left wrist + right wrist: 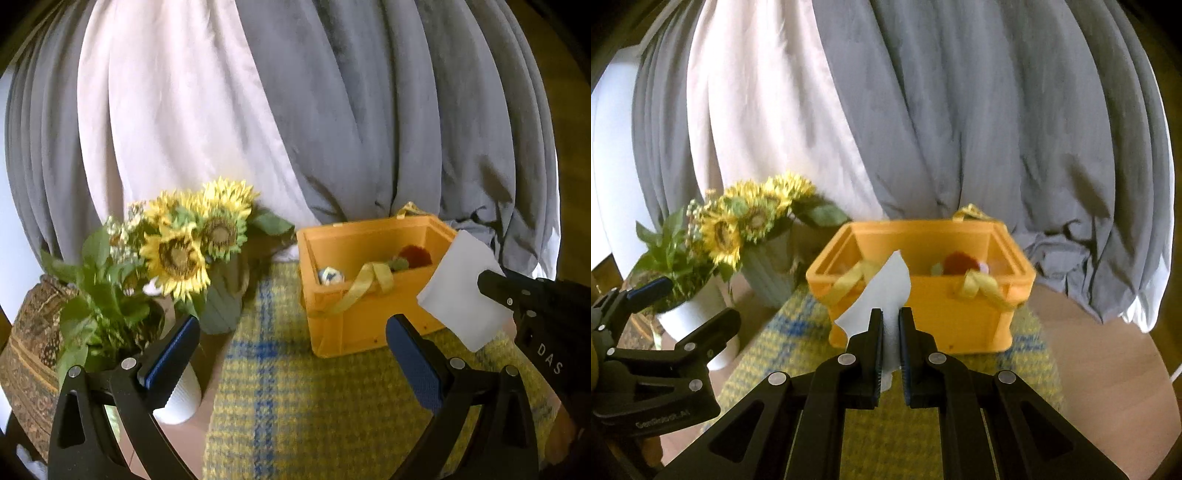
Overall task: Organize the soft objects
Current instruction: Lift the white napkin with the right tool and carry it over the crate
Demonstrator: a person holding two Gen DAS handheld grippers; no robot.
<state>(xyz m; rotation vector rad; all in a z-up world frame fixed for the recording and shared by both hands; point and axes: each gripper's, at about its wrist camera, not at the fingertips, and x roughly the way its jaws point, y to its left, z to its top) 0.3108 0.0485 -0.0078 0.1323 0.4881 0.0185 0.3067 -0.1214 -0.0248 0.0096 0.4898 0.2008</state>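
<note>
Open-topped orange plastic crate (pixel 923 306) straight ahead, mouth clear from above save yellow ribbon handles (pixel 979 288) draped over the rim. Left blocked by sunflower bouquet in ribbed grey vase (pixel 218 306) and white pot (pixel 698 321). Behind, grey-and-white curtains (pixel 923 110).

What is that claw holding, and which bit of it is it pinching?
The right gripper pinches a white cloth by its lower end; the rest sticks up. The left gripper is open and holds nothing.

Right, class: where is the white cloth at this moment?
The white cloth is clamped in the right gripper, held up in front of the orange crate; in the left wrist view it shows at right, beside the crate.
</note>
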